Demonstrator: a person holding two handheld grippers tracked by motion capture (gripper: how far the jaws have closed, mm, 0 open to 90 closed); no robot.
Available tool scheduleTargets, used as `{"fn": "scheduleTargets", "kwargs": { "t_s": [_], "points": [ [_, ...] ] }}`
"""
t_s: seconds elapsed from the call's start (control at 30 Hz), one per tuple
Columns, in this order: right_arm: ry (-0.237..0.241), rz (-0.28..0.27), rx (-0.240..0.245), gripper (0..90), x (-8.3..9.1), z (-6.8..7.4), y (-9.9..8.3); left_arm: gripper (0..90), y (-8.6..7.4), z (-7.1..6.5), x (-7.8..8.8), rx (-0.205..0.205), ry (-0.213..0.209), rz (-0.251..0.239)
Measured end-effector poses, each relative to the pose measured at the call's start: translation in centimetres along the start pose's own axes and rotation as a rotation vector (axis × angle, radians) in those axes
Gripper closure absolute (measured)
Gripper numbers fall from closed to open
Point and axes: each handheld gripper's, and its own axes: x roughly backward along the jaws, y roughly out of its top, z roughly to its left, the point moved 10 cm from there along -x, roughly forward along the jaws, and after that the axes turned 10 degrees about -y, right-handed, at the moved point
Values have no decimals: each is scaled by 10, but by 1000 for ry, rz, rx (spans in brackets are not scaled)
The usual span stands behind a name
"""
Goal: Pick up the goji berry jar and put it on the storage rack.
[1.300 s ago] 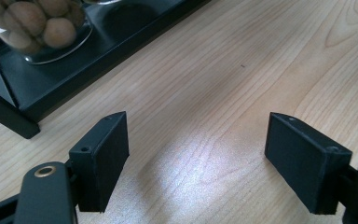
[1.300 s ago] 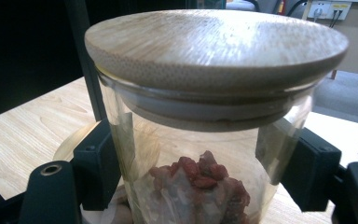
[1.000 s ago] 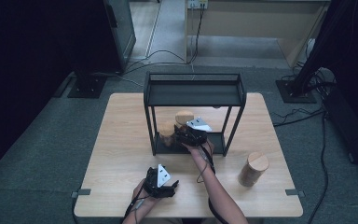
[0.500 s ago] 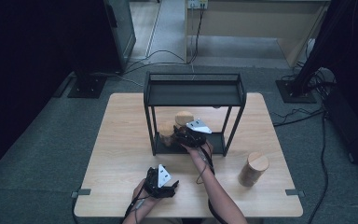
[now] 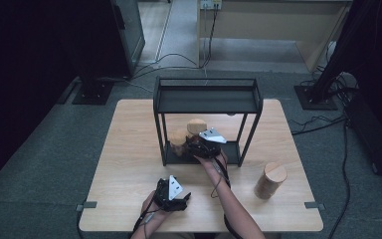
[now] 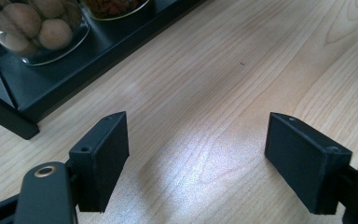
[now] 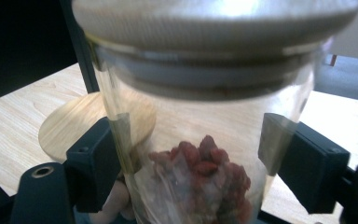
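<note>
My right gripper [image 5: 202, 148] reaches into the lower shelf of the black metal rack [image 5: 206, 99]. Its jaws have just been opening and stand open on either side of a glass jar of red dried berries [image 7: 205, 177] with a pale lid [image 7: 214, 28]. Beside it on the shelf stands a jar of walnuts [image 6: 32, 28] under a round wooden lid [image 7: 74, 126]. My left gripper [image 5: 170, 193] rests low over the bare tabletop near the front edge, open with nothing between its pads [image 6: 102, 158], angled toward the rack's bottom shelf [image 6: 74, 70].
A third jar with a wooden lid [image 5: 270, 180] stands alone on the table right of the rack. The rack's top shelf [image 5: 206, 102] is bare. Cables run across the grey floor behind the wooden table [image 5: 124, 149].
</note>
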Motion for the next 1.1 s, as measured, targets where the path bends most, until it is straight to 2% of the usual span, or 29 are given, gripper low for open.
{"fn": "scheduleTargets", "kwargs": {
  "t_s": [0.2,0.47,0.8,1.1],
  "points": [
    [0,13,-16,201,4,-2,1,217,0,0,0,-3,2,1],
    [-14,38,0,201,10,-1,4,217,0,0,0,-2,2,0],
    [-15,54,10,202,18,-3,-3,217,0,-1,-1,-2,3,2],
    [2,84,-31,220,25,-9,-7,217,0,-1,0,-8,5,5]
  ]
}}
